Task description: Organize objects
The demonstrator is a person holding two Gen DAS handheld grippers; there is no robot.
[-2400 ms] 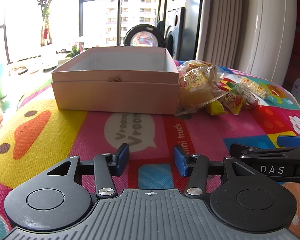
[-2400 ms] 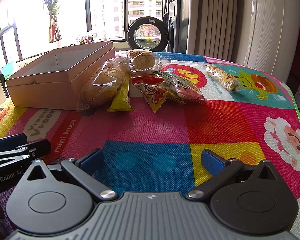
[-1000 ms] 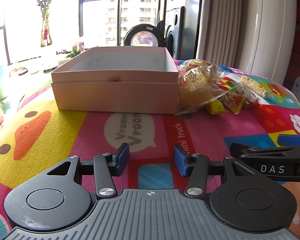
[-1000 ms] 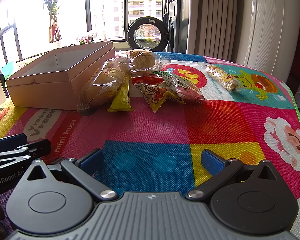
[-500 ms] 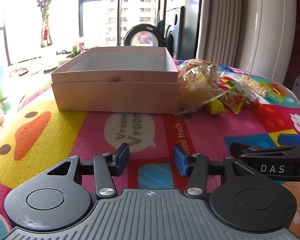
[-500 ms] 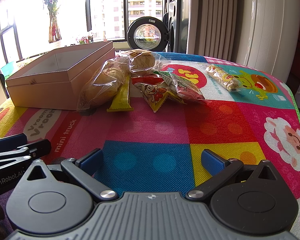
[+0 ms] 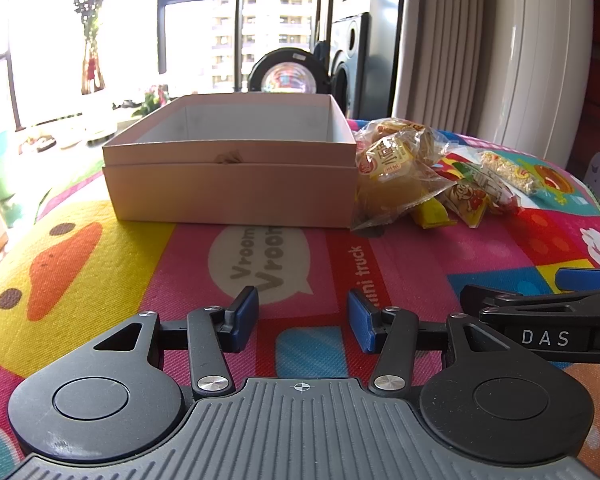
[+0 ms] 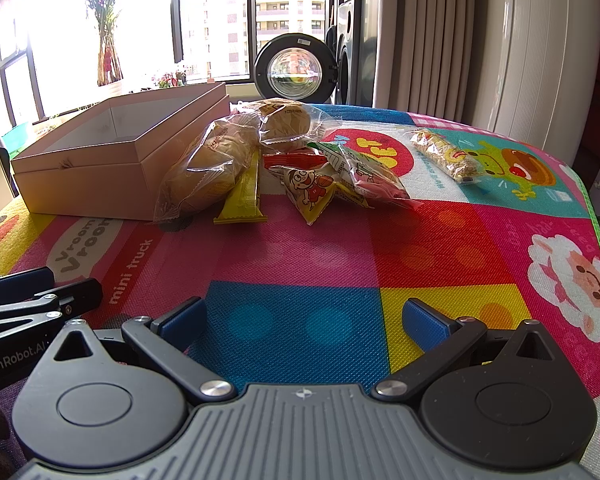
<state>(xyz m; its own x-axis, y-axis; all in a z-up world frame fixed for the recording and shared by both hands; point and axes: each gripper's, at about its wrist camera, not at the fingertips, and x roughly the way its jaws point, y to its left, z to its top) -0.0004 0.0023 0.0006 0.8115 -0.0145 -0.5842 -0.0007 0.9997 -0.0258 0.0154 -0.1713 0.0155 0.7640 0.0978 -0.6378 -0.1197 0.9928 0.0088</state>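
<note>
Right-wrist view: your right gripper (image 8: 302, 322) hovers low over the play mat (image 8: 440, 240), jaws spread wide and empty; your left gripper (image 7: 302, 318), at 9 o'clock from it, stands partly spread and empty too. One open pink box (image 8: 112, 160) waits at 10 o'clock. The snack pile lies at 12 o'clock, touching the box: two bagged buns (image 8: 212, 164), one yellow bar (image 8: 242, 196), what looks like three small printed packets (image 8: 312, 192), and one cereal bar (image 8: 446, 156) apart at 1 o'clock. All likely light, crinkly, slippery; the buns crush easily, so pinch a crimped end seam.
</note>
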